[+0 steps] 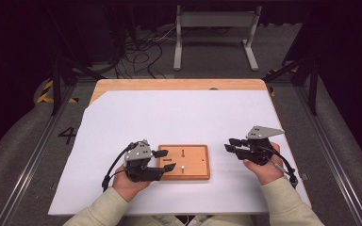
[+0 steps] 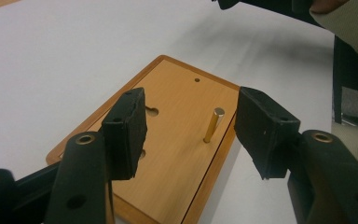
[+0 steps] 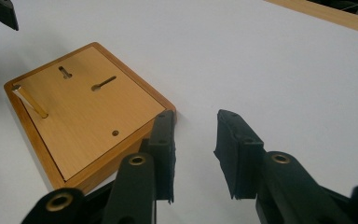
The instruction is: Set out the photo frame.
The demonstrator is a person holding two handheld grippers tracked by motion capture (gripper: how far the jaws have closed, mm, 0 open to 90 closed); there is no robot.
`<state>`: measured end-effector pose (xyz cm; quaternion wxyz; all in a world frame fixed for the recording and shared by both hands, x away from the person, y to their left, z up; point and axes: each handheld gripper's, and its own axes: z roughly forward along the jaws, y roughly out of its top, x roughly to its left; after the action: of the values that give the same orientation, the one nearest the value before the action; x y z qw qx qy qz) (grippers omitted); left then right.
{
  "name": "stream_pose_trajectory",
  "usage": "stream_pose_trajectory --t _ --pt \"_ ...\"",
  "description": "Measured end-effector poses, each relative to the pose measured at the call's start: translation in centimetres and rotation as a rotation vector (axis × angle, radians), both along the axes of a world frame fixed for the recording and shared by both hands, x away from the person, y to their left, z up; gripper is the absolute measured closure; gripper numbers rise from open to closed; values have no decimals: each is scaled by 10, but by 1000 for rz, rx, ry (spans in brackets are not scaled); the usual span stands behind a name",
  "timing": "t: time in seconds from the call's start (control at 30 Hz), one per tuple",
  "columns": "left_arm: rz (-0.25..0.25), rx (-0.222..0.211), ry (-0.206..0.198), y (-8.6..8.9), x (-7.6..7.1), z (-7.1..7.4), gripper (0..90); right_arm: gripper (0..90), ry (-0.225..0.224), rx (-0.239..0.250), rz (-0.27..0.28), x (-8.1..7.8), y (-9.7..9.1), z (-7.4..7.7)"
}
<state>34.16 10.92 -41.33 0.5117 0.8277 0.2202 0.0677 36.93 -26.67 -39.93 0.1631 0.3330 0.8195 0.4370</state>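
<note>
Nearest to the person, at the front edge of the worktop (image 1: 122, 108), the two hands are holding the grippers low over the white sheet. The left gripper (image 1: 166, 160) is standing over the left end of the flat rectangular wooden board (image 1: 195, 162), and its black padded fingers (image 2: 126, 130) are standing apart with nothing gripped. In the left gripper view they are framing the small upright brass pin (image 2: 213, 124), which is standing in a hole near the board's front edge. I judge that the fingers are placed so in order to take this pin.

The right gripper (image 1: 232, 145) is waiting just beside the right end of the board, not touching it. Its fingers (image 3: 163, 154) are also parted and empty, probably ready to steady the board.

The board is lying in the front middle part of the worktop, with slots and small holes in its top. Farther away, the white sheet is reaching almost to the wooden back edge.
</note>
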Motion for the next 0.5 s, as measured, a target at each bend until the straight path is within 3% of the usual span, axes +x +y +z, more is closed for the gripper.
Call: stream_pose_trajectory --t 0.1,0.33,0.5 --pt "-19 -3 2 -7 -1 -2 464 678 -1 -2 6 0 1 0" --pt "-31 38 -17 -21 -1 -10 492 674 -5 0 8 -1 2 0" --pt "-53 62 -5 -29 1 -17 536 673 -6 1 12 -1 2 0"
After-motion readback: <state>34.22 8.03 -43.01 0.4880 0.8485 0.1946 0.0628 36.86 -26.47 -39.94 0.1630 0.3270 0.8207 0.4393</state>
